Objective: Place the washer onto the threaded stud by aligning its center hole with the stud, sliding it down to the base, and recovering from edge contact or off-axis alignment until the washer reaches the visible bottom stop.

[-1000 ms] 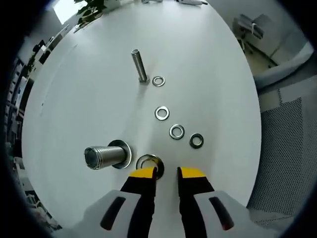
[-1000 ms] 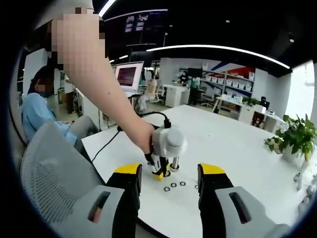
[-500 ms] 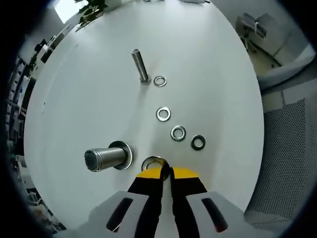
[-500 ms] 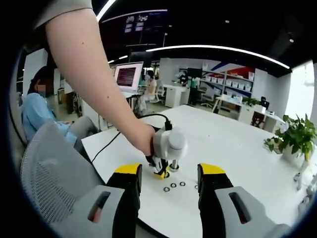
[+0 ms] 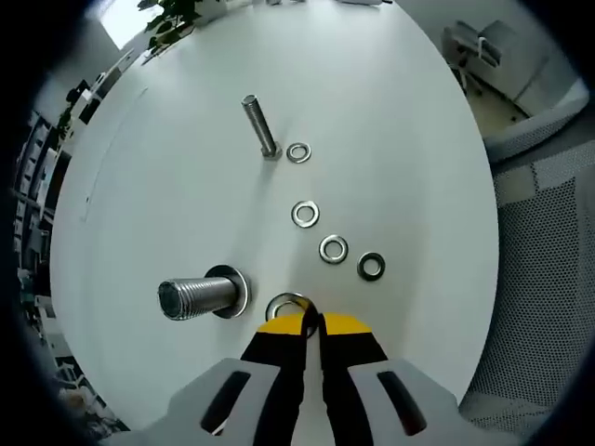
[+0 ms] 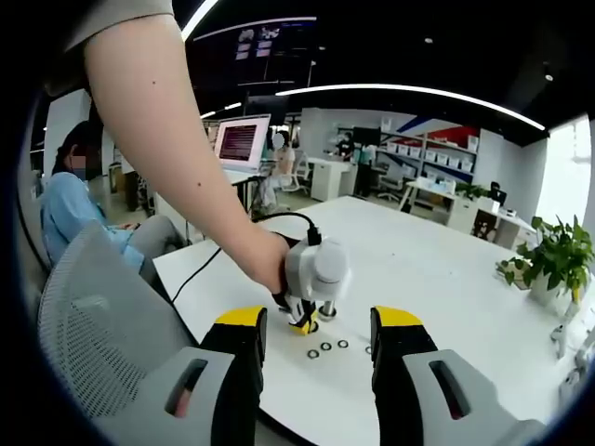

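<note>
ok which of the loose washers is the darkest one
The dark washer at the right end of the row, nearest the mesh chair. The other three washers in that row are bright silver, and so is the large washer at the left tongs.

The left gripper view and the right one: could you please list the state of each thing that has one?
Left tongs: shut on the nearest washer, at its rim.
Right tongs: open, holding nothing.
Large threaded stud: upright on its base, one washer around it at the bottom.
Slim stud: upright, bare.
Four loose washers: flat on the white table.
</note>
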